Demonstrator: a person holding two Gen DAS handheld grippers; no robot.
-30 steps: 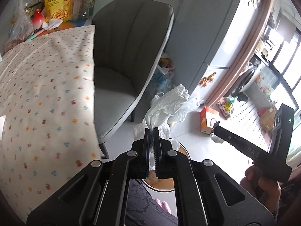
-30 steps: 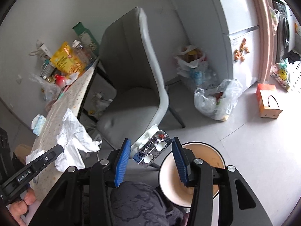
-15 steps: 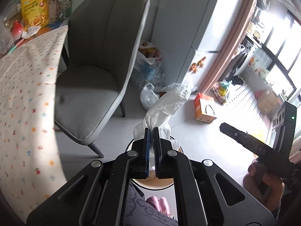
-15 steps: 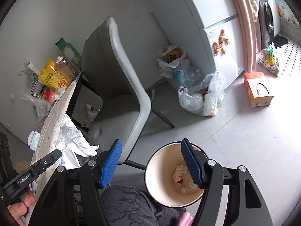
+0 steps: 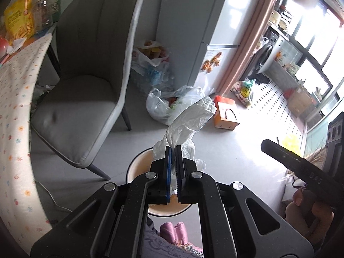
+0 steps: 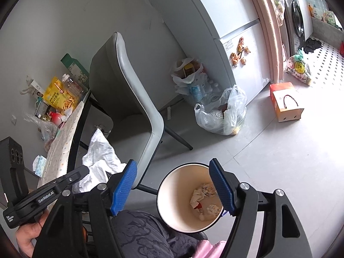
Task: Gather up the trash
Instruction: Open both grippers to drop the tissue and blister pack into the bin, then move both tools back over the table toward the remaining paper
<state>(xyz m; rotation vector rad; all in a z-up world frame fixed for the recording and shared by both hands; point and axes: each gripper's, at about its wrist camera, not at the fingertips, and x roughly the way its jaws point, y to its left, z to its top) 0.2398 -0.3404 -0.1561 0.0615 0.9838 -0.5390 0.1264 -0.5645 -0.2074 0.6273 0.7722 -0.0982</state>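
My left gripper (image 5: 173,150) is shut on a crumpled white tissue (image 5: 189,120) and holds it over the round trash bin (image 5: 137,167) on the floor. In the right wrist view the same tissue (image 6: 99,159) hangs from the left gripper at the left. My right gripper (image 6: 173,180) is open and empty above the bin (image 6: 167,185), which holds several crumpled scraps (image 6: 204,197).
A grey chair (image 5: 90,68) stands beside the table with the patterned cloth (image 5: 13,107). Plastic bags (image 6: 221,111) and an orange box (image 6: 286,101) lie on the floor near the fridge (image 6: 232,21). Snacks and bottles (image 6: 60,94) crowd the table's far end.
My right gripper let go of a blister pack, which is gone from its jaws. My left gripper has moved with the tissue from the table to above the bin.
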